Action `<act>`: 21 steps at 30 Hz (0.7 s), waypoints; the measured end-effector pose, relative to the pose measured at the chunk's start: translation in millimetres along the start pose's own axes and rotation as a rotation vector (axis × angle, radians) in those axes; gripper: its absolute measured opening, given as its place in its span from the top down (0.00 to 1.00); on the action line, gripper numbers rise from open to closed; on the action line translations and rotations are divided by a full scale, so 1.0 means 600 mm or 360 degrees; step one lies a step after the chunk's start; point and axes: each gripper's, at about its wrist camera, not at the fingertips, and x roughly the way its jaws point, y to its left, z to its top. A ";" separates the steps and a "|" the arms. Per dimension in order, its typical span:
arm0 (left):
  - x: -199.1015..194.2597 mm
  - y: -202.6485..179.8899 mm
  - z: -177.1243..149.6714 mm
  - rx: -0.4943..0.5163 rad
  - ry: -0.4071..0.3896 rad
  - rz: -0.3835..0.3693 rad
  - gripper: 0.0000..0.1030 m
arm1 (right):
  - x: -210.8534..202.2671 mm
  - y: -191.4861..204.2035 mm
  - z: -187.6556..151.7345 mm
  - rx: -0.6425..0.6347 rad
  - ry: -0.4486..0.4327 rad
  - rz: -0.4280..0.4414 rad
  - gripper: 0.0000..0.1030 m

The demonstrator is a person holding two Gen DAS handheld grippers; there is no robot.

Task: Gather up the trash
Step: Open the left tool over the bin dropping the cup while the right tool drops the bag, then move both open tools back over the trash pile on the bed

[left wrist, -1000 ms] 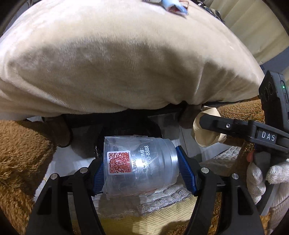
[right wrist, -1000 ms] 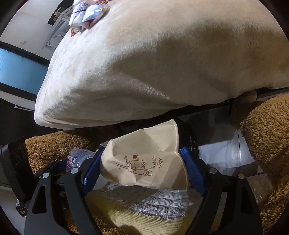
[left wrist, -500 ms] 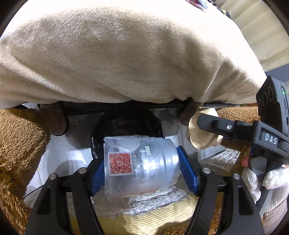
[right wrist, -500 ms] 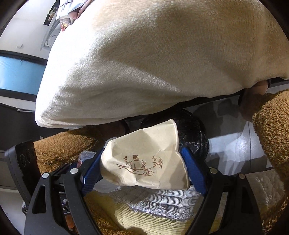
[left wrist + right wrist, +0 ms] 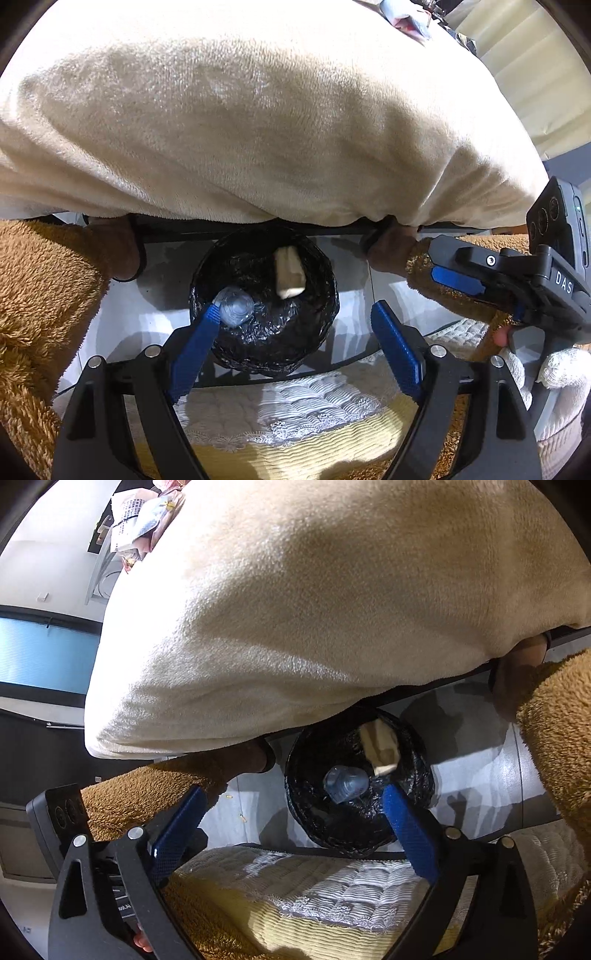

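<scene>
Left gripper and right gripper both spread wide and holding nothing, poised above the black-lined bin. Inside the bin: clear plastic cup at the near left and crumpled paper bag toward the far right. Beyond, a cream blanket draped over the bin's far edge.

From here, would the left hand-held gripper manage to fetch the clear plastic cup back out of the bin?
Probably yes: the left hand-held gripper is open above the bin, and the clear plastic cup lies uncovered inside.
</scene>
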 end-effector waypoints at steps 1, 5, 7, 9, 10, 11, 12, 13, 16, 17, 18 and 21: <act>-0.003 -0.001 0.000 0.0003 -0.0009 0.0001 0.20 | -0.001 0.000 -0.001 -0.0006 -0.0002 0.0002 0.07; -0.017 -0.003 0.001 0.0011 -0.0073 -0.0010 0.20 | -0.012 0.003 -0.004 -0.0039 -0.0033 -0.0004 0.07; -0.028 -0.004 0.000 0.0012 -0.0115 -0.0023 0.20 | -0.023 0.004 -0.007 -0.0058 -0.0063 0.0002 0.07; -0.042 -0.006 -0.001 0.0022 -0.0167 -0.0041 0.20 | -0.037 0.008 -0.010 -0.0088 -0.0105 0.0014 0.07; -0.048 -0.007 -0.001 0.0030 -0.0188 -0.0045 0.20 | -0.047 0.012 -0.012 -0.0113 -0.0135 0.0027 0.07; -0.057 -0.008 -0.002 0.0043 -0.0223 -0.0056 0.20 | -0.057 0.017 -0.014 -0.0147 -0.0168 0.0035 0.07; -0.065 -0.010 -0.002 0.0056 -0.0254 -0.0065 0.20 | -0.068 0.025 -0.017 -0.0194 -0.0202 0.0038 0.07; -0.073 -0.013 -0.002 0.0070 -0.0283 -0.0071 0.20 | -0.078 0.033 -0.019 -0.0239 -0.0238 0.0044 0.07; -0.097 -0.014 0.000 0.0105 -0.0372 -0.0094 0.20 | -0.119 0.061 -0.027 -0.0395 -0.0392 0.0062 0.07; -0.106 -0.013 0.002 0.0115 -0.0400 -0.0093 0.20 | -0.133 0.070 -0.028 -0.0455 -0.0445 0.0064 0.07; -0.114 -0.013 0.004 0.0122 -0.0428 -0.0094 0.20 | -0.146 0.078 -0.028 -0.0508 -0.0487 0.0064 0.07; -0.137 -0.011 0.017 0.0152 -0.0504 -0.0101 0.20 | -0.179 0.098 -0.019 -0.0654 -0.0604 0.0037 0.07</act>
